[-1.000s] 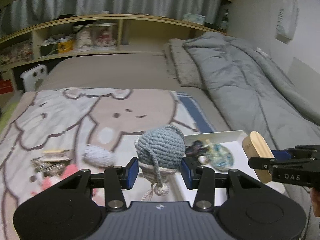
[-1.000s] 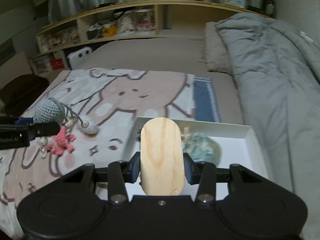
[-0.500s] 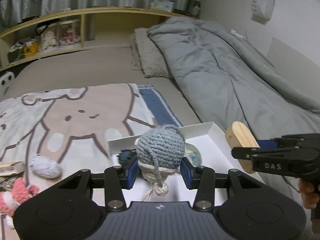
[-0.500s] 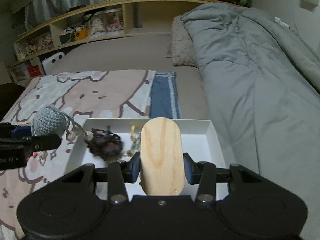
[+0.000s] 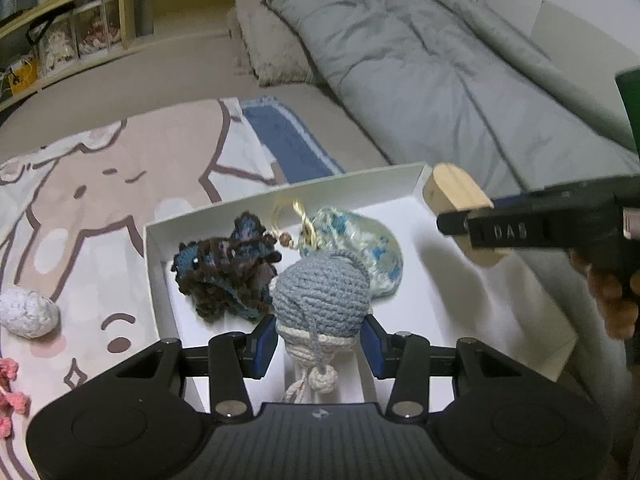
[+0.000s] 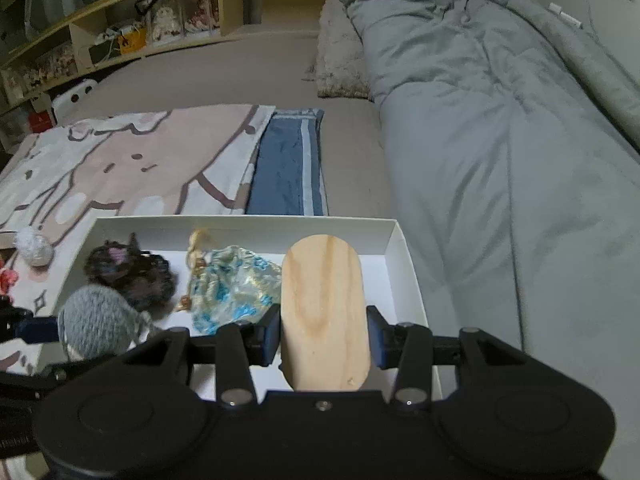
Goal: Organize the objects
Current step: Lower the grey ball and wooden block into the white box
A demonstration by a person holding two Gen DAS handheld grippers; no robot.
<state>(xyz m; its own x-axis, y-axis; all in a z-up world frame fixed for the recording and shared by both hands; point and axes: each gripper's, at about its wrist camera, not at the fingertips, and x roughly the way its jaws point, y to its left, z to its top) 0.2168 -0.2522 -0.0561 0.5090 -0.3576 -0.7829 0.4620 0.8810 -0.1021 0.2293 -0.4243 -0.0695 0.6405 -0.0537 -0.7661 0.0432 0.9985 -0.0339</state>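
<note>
Both held items now over box [image 5: 400, 184]

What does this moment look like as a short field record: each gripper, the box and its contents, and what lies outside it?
left gripper: shut on grey-blue crochet piece, above the box
right gripper: shut on wooden oval block, above the box's right part
white box: open, on the bed
in box: dark crochet piece; light blue pouch
outside box: white crochet ball on cartoon blanket

Pink crochet piece [image 5: 10, 396] cut off at left edge; shelf items [image 6: 176, 20] too small to identify
</note>
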